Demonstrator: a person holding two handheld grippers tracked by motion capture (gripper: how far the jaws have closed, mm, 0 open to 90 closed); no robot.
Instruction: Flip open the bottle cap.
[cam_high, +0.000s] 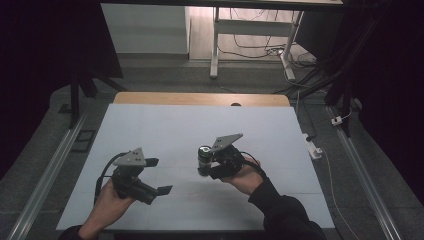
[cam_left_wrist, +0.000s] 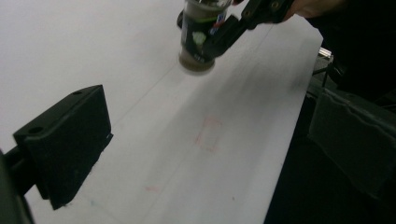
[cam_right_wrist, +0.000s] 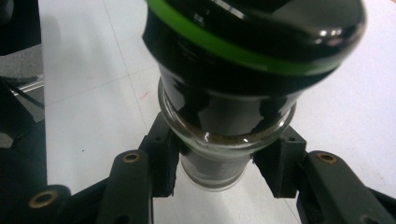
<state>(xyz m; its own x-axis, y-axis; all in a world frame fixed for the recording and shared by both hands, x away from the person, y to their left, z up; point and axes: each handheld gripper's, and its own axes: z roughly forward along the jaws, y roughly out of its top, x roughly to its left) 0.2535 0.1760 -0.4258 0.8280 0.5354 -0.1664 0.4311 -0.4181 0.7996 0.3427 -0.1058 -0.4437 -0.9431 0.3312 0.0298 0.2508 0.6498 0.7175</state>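
1. The jar (cam_high: 204, 159) stands upright, long axis vertical, near the middle of the worktop (cam_high: 165, 125), slightly toward the right edge, its base at or just above the surface.
2. The right gripper (cam_high: 210, 165) has it: fingers (cam_right_wrist: 161, 161) closed on the glass body below the dark lid.
3. The left gripper (cam_high: 159, 176) sits well apart toward the left edge, fingers (cam_left_wrist: 65, 140) wide open and empty.

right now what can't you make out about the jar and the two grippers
- Jar top: cut off by the upper edge in the right gripper view and the left gripper view.
- Jar label: too blurred to read in the left gripper view, too small in the high view.
- Whether the jar is touching the table: unclear.
- Left gripper: one jaw blurred at the right edge of its own view.
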